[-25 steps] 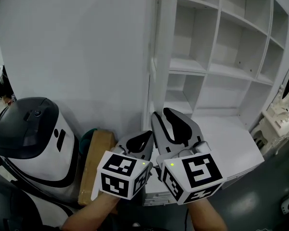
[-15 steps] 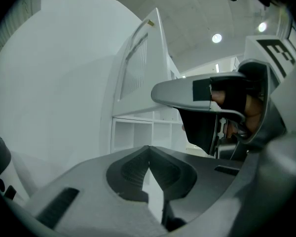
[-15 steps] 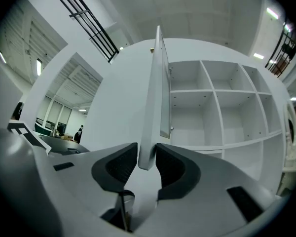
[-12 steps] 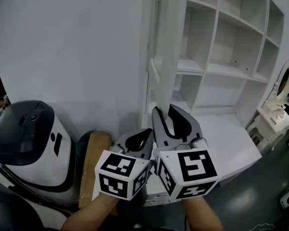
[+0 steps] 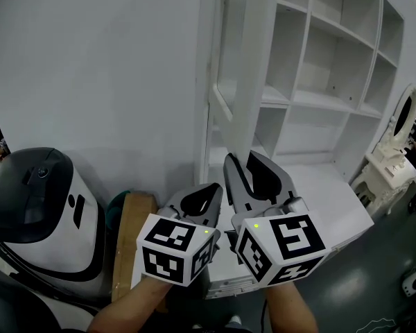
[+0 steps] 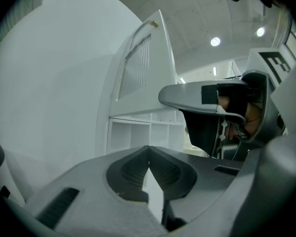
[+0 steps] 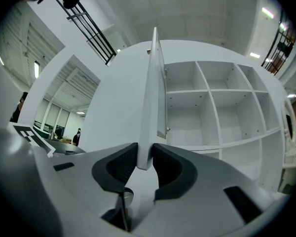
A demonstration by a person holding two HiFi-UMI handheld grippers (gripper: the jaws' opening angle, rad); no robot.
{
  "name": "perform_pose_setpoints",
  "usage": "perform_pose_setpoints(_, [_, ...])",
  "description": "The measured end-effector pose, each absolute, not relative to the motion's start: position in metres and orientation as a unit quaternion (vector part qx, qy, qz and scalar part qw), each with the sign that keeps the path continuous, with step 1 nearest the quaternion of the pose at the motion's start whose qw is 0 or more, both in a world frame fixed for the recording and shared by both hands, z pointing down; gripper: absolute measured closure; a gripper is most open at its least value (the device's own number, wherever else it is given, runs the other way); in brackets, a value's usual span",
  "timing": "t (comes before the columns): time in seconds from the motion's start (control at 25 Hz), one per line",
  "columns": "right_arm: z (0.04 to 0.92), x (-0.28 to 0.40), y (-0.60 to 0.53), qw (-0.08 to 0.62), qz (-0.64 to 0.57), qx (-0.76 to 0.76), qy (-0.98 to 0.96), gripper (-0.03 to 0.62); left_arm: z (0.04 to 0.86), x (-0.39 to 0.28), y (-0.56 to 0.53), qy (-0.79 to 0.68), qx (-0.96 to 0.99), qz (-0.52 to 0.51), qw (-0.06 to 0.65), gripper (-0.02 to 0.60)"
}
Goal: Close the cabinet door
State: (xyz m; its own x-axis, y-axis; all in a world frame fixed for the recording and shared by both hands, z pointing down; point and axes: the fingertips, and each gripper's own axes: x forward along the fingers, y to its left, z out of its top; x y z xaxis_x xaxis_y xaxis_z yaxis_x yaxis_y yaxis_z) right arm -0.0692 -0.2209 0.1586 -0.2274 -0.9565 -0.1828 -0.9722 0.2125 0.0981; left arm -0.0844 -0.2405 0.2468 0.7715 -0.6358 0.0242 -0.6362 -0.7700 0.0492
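Note:
The white cabinet door (image 5: 244, 82) stands open, edge-on toward me, in front of the empty white shelves (image 5: 319, 103). My right gripper (image 5: 246, 159) straddles the door's lower edge. In the right gripper view the door (image 7: 151, 98) runs up between the dark pads (image 7: 119, 168), and my right gripper (image 7: 144, 151) has just been closing, with both pads against the door. My left gripper (image 5: 213, 189) hangs just left of the right one, apart from the door. Its tips meet with nothing between them in the left gripper view (image 6: 148, 158), where the right gripper (image 6: 212, 107) shows beside it.
A curved white wall (image 5: 90, 82) stands left of the door. On the floor at left is a black-and-white domed machine (image 5: 35, 207), with a wooden board (image 5: 128, 241) beside it. The cabinet's low ledge (image 5: 333, 200) juts forward. White furniture (image 5: 395, 158) is at far right.
Both grippers stay almost in place. The right gripper's jaws stand a little wider than a second ago, with the door edge between them. The head view has shifted slightly.

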Motion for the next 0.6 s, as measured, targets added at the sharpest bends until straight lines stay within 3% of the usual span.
perform_pose_setpoints(0.6, [0.158, -0.017, -0.22, 0.06, 0.096, -0.638, 0.762, 0.514, 0.251, -0.042, -0.242, -0.318, 0.948, 0.011, 0.019, 0.569])
